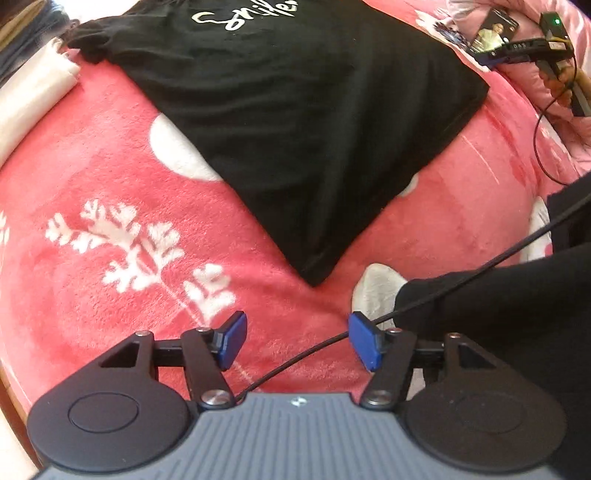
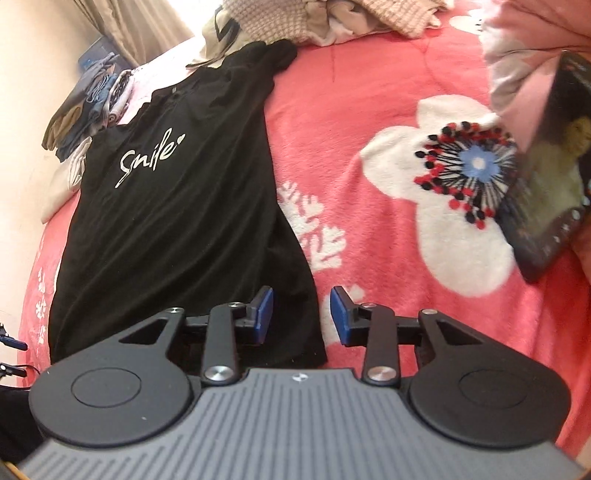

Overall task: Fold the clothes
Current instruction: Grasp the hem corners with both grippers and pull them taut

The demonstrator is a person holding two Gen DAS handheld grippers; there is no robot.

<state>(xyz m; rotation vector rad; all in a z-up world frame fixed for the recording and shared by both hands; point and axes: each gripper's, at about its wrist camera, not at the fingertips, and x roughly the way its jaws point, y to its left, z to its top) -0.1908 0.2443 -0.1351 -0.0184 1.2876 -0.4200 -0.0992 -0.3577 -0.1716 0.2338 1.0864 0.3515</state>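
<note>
A black T-shirt (image 1: pixel 295 122) (image 2: pixel 177 206) with a white "Smile" print lies front up on a red floral blanket (image 1: pixel 110 258) (image 2: pixel 369 110). My left gripper (image 1: pixel 297 339) is open, hovering just short of the shirt's near hem corner (image 1: pixel 314 273), with nothing between its blue pads (image 1: pixel 232 338). A thin black cable crosses between them. My right gripper (image 2: pixel 302 312) is open above the other hem corner (image 2: pixel 314 343), holding nothing. It also shows at the top right of the left wrist view as the right gripper (image 1: pixel 517 51), held by a hand beside that corner.
A phone (image 2: pixel 546 177) (image 1: pixel 495 29) leans on a pink pillow (image 2: pixel 524 55) right of the shirt. Loose clothes (image 2: pixel 332 18) are piled at the bed's far end. Folded garments (image 2: pixel 92 99) are stacked by the wall. A black sleeve (image 1: pixel 498 325) lies by my left gripper.
</note>
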